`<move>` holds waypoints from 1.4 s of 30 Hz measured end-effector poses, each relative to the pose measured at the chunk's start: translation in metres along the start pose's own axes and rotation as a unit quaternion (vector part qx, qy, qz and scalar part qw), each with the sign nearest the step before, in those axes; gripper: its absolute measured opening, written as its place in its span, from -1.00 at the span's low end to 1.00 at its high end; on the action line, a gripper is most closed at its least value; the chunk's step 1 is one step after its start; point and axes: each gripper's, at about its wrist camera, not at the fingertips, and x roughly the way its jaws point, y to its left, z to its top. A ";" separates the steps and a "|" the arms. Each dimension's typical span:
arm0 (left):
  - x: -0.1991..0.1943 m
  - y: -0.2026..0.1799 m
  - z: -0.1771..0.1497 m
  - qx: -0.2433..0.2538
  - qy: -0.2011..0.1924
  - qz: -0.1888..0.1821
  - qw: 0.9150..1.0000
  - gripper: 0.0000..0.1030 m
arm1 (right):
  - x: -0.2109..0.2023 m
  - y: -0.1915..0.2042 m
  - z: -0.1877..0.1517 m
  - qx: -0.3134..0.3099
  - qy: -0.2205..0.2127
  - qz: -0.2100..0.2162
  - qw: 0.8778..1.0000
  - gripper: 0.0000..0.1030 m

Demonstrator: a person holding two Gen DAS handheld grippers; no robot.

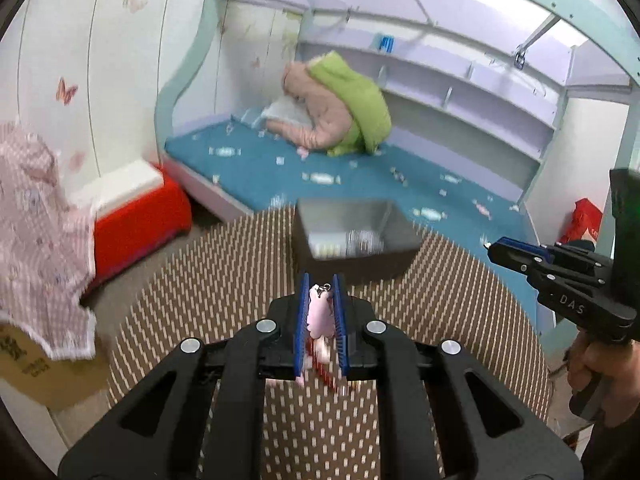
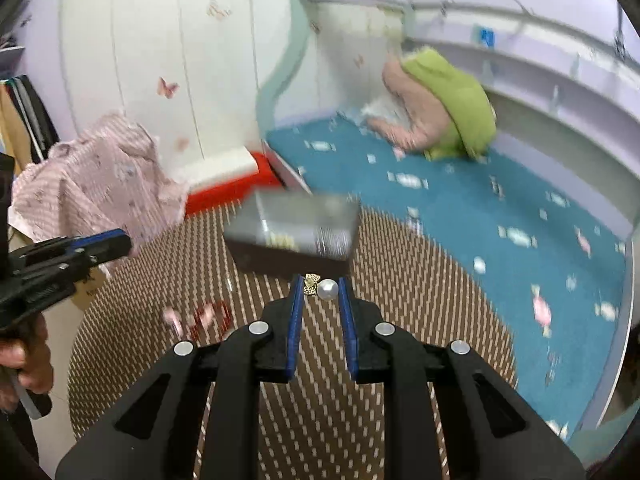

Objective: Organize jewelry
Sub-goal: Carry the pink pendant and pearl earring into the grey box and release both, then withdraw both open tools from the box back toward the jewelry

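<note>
The box sits dead ahead of both claws: my left claw clamps a pink charm, my right claw a pearl brooch.

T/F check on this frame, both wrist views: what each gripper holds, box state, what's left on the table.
1. The left gripper is shut on a pink charm. True.
2. The right gripper is empty. False: a pearl piece with a gold bow sits between its fingers.
3. The dark box is closed. False: it is open on top, with small items inside.
4. The box stands on the patterned round table. True.
5. No jewelry lies on the table. False: red and pink pieces lie there.
</note>
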 end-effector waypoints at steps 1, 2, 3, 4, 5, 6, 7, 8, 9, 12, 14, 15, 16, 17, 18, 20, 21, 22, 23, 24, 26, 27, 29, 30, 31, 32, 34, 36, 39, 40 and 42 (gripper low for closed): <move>-0.001 -0.001 0.008 0.004 -0.007 0.000 1.000 -0.76 | -0.003 0.002 0.014 -0.005 -0.012 0.002 1.000 -0.69; 0.000 -0.003 0.021 0.008 -0.016 0.000 1.000 -0.76 | -0.003 0.003 0.025 -0.008 -0.020 0.005 1.000 -0.69; 0.000 -0.004 0.031 0.011 -0.023 -0.001 1.000 -0.76 | -0.004 0.003 0.032 -0.010 -0.025 0.006 1.000 -0.69; 0.001 -0.006 0.039 0.013 -0.027 -0.002 1.000 -0.76 | -0.002 0.003 0.043 -0.013 -0.031 0.005 0.999 -0.69; 0.003 -0.008 0.050 0.015 -0.033 -0.006 0.999 -0.76 | -0.001 0.003 0.051 -0.014 -0.033 0.007 0.999 -0.69; 0.005 -0.009 0.059 0.016 -0.036 -0.010 0.999 -0.76 | 0.002 0.001 0.061 -0.012 -0.034 0.013 0.999 -0.69; 0.009 -0.011 0.070 0.016 -0.039 -0.016 0.999 -0.76 | 0.007 -0.001 0.068 -0.012 -0.033 0.016 0.999 -0.69; 0.013 -0.013 0.079 0.016 -0.039 -0.020 0.999 -0.76 | 0.012 -0.002 0.074 -0.012 -0.032 0.016 0.999 -0.69; 0.017 -0.015 0.085 0.016 -0.038 -0.023 0.999 -0.76 | 0.018 -0.003 0.080 -0.010 -0.028 0.018 0.999 -0.69; 0.034 -0.020 0.106 0.017 -0.032 -0.027 0.999 -0.75 | 0.033 -0.005 0.089 -0.003 -0.015 0.024 1.000 -0.68; 0.047 -0.022 0.115 0.017 -0.022 -0.029 0.999 -0.75 | 0.047 -0.007 0.092 0.003 -0.001 0.031 1.000 -0.68; 0.054 -0.022 0.118 0.014 -0.017 -0.030 0.999 -0.75 | 0.057 -0.009 0.093 0.009 0.009 0.034 0.999 -0.68; 0.063 -0.022 0.121 0.013 -0.009 -0.032 0.999 -0.75 | 0.062 -0.010 0.095 0.010 0.016 0.033 0.999 -0.68; 0.069 -0.023 0.122 0.013 -0.003 -0.032 0.999 -0.75 | 0.071 -0.012 0.094 0.014 0.026 0.033 0.999 -0.68; 0.077 -0.024 0.123 0.012 0.004 -0.032 0.999 -0.75 | 0.077 -0.013 0.093 0.018 0.034 0.034 0.999 -0.68; 0.092 -0.023 0.124 0.010 0.021 -0.034 0.999 -0.75 | 0.093 -0.016 0.090 0.024 0.052 0.035 0.998 -0.68; 0.100 -0.021 0.122 0.008 0.030 -0.033 0.999 -0.75 | 0.097 -0.015 0.089 0.025 0.057 0.036 0.997 -0.68; 0.106 -0.021 0.122 0.007 0.036 -0.033 0.999 -0.75 | 0.103 -0.017 0.088 0.029 0.064 0.038 0.997 -0.68; 0.115 -0.018 0.120 0.004 0.047 -0.033 0.998 -0.75 | 0.107 -0.018 0.087 0.034 0.070 0.040 0.996 -0.68; 0.123 -0.017 0.118 0.002 0.056 -0.032 0.998 -0.75 | 0.111 -0.019 0.086 0.038 0.075 0.041 0.996 -0.68; 0.132 -0.012 0.114 -0.006 0.067 -0.031 0.997 -0.74 | 0.115 -0.022 0.085 0.047 0.080 0.042 0.995 -0.67; 0.136 -0.010 0.113 -0.009 0.073 -0.033 0.997 -0.63 | 0.118 -0.023 0.085 0.050 0.084 0.044 0.994 -0.66; 0.140 -0.006 0.112 -0.015 0.072 -0.025 0.997 -0.16 | 0.121 -0.025 0.084 0.056 0.091 0.045 0.993 -0.66; 0.138 -0.005 0.111 -0.016 0.068 -0.018 0.997 0.15 | 0.122 -0.026 0.083 0.060 0.090 0.045 0.993 -0.59; 0.136 -0.003 0.110 -0.018 0.062 -0.012 0.998 0.25 | 0.122 -0.027 0.083 0.066 0.089 0.047 0.993 -0.56; 0.134 -0.002 0.110 -0.019 0.058 -0.007 0.998 0.39 | 0.122 -0.029 0.082 0.071 0.089 0.048 0.992 -0.51; 0.129 0.003 0.109 -0.025 0.052 0.001 0.998 0.62 | 0.121 -0.031 0.080 0.077 0.087 0.046 0.992 -0.36; 0.122 0.006 0.108 -0.028 0.043 0.007 0.999 0.76 | 0.118 -0.034 0.079 0.084 0.081 0.038 0.992 0.22; 0.104 0.013 0.108 -0.039 0.026 0.021 0.999 0.82 | 0.108 -0.039 0.076 0.098 0.057 0.026 0.993 0.86; 0.098 0.013 0.108 -0.035 0.020 0.030 0.999 0.83 | 0.105 -0.041 0.074 0.105 0.056 0.025 0.993 0.86; 0.086 0.012 0.107 -0.026 0.009 0.044 0.999 0.84 | 0.101 -0.043 0.073 0.114 0.055 0.019 0.992 0.86</move>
